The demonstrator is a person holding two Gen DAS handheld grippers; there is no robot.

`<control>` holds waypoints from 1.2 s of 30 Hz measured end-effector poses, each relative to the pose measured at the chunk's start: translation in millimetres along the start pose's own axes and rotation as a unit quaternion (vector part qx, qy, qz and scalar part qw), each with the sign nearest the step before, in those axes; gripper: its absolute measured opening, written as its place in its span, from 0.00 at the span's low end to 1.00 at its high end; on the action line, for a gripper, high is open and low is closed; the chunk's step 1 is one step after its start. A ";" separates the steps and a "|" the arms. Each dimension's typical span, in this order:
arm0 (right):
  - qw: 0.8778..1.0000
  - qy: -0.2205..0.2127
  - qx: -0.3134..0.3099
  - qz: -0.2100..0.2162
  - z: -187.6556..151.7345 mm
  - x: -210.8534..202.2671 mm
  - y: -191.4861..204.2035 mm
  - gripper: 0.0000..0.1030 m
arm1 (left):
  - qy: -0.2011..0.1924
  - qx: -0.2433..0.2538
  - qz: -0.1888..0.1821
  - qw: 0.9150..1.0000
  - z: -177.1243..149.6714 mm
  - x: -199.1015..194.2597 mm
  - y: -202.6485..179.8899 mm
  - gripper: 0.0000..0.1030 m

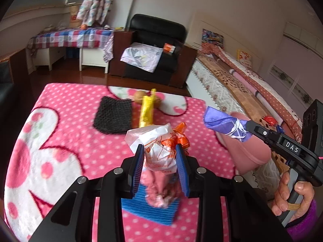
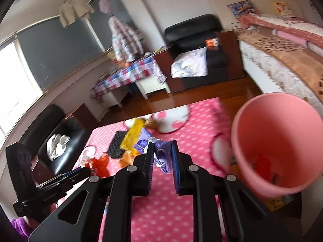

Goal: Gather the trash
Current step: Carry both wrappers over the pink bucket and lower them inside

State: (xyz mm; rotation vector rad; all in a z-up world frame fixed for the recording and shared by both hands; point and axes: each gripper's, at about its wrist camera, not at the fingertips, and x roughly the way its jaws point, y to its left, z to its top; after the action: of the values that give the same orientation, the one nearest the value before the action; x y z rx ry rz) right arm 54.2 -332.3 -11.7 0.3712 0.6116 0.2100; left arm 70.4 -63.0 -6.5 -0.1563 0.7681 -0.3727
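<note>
My left gripper is shut on a crumpled white and orange plastic bag, held above the pink dotted blanket. Off to its right, my right gripper is shut on a rolled purple cloth tied with a white band. In the right wrist view the purple cloth sits between the blue pads of the right gripper. A pink bin stands close on the right, with something red inside. The left gripper shows at lower left with the orange bag.
On the blanket lie a black mesh pad, a yellow wrapper, a brown round thing, and a blue ribbed mat with pink crumpled stuff. A black armchair and a bed stand beyond.
</note>
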 end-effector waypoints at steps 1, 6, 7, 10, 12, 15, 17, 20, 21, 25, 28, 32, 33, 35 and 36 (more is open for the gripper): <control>1.000 -0.006 0.005 -0.008 0.6 -5.0 -6.7 0.17 | 0.001 0.006 -0.005 1.000 1.8 1.6 -6.1 0.30; 0.997 -0.034 0.030 -0.054 4.5 -29.4 -42.9 0.17 | 0.004 0.041 -0.030 0.999 10.9 11.8 -44.5 0.30; 0.997 -0.038 0.032 -0.061 4.8 -31.9 -47.1 0.17 | 0.005 0.045 -0.034 0.998 12.8 14.4 -50.4 0.30; 0.994 -0.054 0.035 -0.090 6.7 -43.0 -62.2 0.17 | 0.009 0.060 -0.055 0.997 17.9 22.3 -75.2 0.30; 0.991 -0.062 0.036 -0.110 7.0 -50.0 -72.2 0.17 | 0.011 0.072 -0.067 0.995 20.4 28.0 -92.8 0.30; 0.988 -0.070 0.040 -0.135 6.3 -58.4 -89.4 0.17 | 0.012 0.092 -0.082 0.992 23.7 34.8 -116.8 0.30; 0.985 -0.072 0.044 -0.152 6.1 -62.5 -101.4 0.17 | 0.012 0.107 -0.089 0.990 24.6 40.0 -134.3 0.30; 0.983 -0.071 0.055 -0.161 6.2 -63.7 -113.8 0.17 | 0.013 0.123 -0.102 0.987 26.2 48.7 -158.9 0.30; 0.982 -0.071 0.058 -0.163 5.7 -64.9 -117.5 0.17 | 0.014 0.128 -0.105 0.986 26.9 52.7 -166.5 0.30; 0.980 -0.074 0.060 -0.176 3.6 -68.2 -130.3 0.17 | 0.018 0.142 -0.113 0.983 27.9 67.7 -189.9 0.30; 0.979 -0.073 0.061 -0.183 3.2 -68.0 -137.1 0.17 | 0.027 0.149 -0.116 0.982 25.9 80.1 -201.6 0.30; 0.978 -0.070 0.066 -0.187 2.5 -66.7 -147.2 0.17 | 0.040 0.153 -0.120 0.980 23.5 97.5 -216.2 0.30; 0.977 -0.069 0.068 -0.188 2.1 -66.6 -149.4 0.17 | 0.043 0.155 -0.120 0.980 22.8 101.3 -219.4 0.30; 0.977 -0.069 0.070 -0.189 1.9 -66.4 -152.9 0.17 | 0.048 0.158 -0.121 0.979 20.7 107.1 -222.6 0.30; 0.977 -0.069 0.071 -0.189 1.7 -66.5 -153.8 0.17 | 0.052 0.158 -0.121 0.978 19.7 110.6 -224.3 0.30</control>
State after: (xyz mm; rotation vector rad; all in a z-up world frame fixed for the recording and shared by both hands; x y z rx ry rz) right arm 14.7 -493.2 -37.3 0.3953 0.5507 -0.2238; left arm 96.2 -312.6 -3.2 0.0714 0.7847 -0.7345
